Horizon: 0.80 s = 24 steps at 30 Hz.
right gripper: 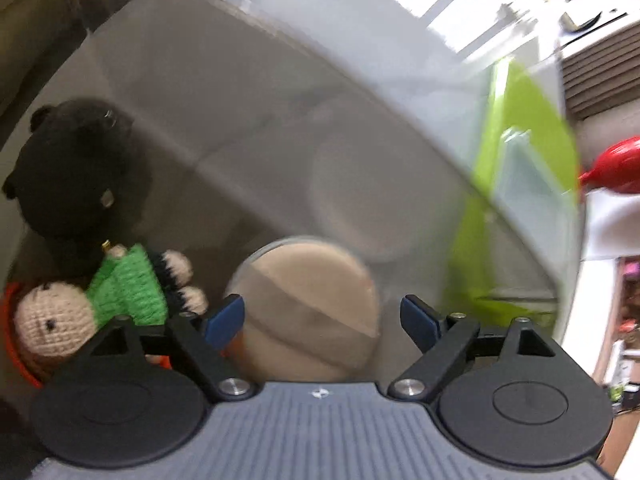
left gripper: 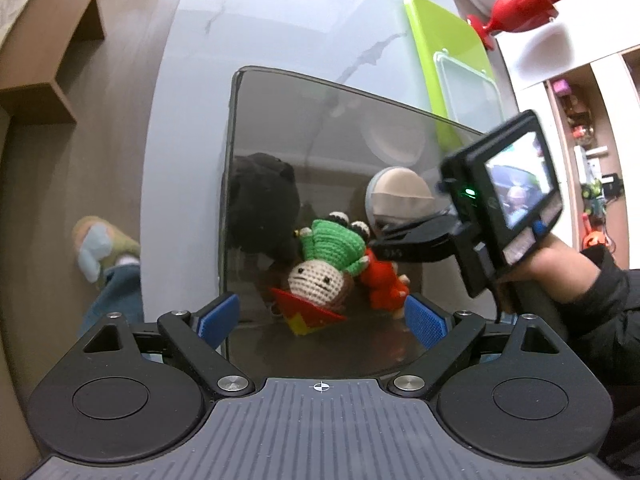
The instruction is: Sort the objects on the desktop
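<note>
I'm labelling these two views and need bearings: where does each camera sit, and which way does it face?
Left wrist: sits behind the open left gripper, looking down into the clear bin; the right gripper reaching in, the person's hand and a slippered foot show.
Right wrist: sits behind the open right gripper, close inside the bin, facing the beige disc.
Shared: green crochet doll, black plush, disc, lime tray.

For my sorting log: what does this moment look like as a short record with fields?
container: clear bin on white table
in bin: black plush, crochet doll, red toy, beige disc
left gripper: open, above bin, holding nothing
right gripper: open, in bin, fingers either side of disc
outside bin: green tray, clear lid on it
</note>
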{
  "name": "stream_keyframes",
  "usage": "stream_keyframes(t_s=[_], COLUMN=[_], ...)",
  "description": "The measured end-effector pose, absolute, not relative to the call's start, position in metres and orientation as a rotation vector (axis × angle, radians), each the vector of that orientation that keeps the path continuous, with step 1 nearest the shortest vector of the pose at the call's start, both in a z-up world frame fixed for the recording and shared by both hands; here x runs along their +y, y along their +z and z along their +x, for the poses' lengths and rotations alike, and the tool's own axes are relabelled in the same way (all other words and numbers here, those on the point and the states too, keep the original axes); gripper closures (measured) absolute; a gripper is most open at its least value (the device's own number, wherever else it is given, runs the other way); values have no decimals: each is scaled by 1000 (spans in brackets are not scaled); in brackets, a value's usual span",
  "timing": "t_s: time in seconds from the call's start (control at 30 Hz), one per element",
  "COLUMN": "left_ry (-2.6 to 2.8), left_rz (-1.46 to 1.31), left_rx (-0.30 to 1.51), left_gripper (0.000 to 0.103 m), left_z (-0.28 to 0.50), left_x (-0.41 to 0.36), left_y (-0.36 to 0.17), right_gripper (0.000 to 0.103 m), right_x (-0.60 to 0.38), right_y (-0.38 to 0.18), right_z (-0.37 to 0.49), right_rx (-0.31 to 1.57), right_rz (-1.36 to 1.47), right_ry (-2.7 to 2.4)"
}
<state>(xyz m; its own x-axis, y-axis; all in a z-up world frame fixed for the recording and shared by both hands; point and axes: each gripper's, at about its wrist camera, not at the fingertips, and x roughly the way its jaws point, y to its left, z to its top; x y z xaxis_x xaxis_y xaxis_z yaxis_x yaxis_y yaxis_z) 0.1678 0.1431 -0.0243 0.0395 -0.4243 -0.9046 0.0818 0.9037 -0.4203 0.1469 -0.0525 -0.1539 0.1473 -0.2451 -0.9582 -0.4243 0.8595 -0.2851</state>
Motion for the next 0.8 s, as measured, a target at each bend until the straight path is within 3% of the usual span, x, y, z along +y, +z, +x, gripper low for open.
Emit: stream_keyframes(t_s=[0.17, 0.3, 0.63, 0.8], left_ry=[-416, -417, -410, -377], left_rz=[-311, -382, -485, -511], left_rx=[1483, 1459, 1391, 1371], left_gripper=[9, 9, 9, 7], left_z=[165, 165, 162, 154], left_x=[147, 151, 167, 184], left_y=[-26, -25, -6, -2], right_gripper=[19, 40, 42, 42], right_x=[-64, -72, -79, -36], right_y=[-157, -128, -75, -109], right_z=[150, 145, 143, 152], right_rx=[1456, 1363, 1311, 1375], right_rz=[-457, -336, 302, 223], right_ry=[135, 223, 444, 445])
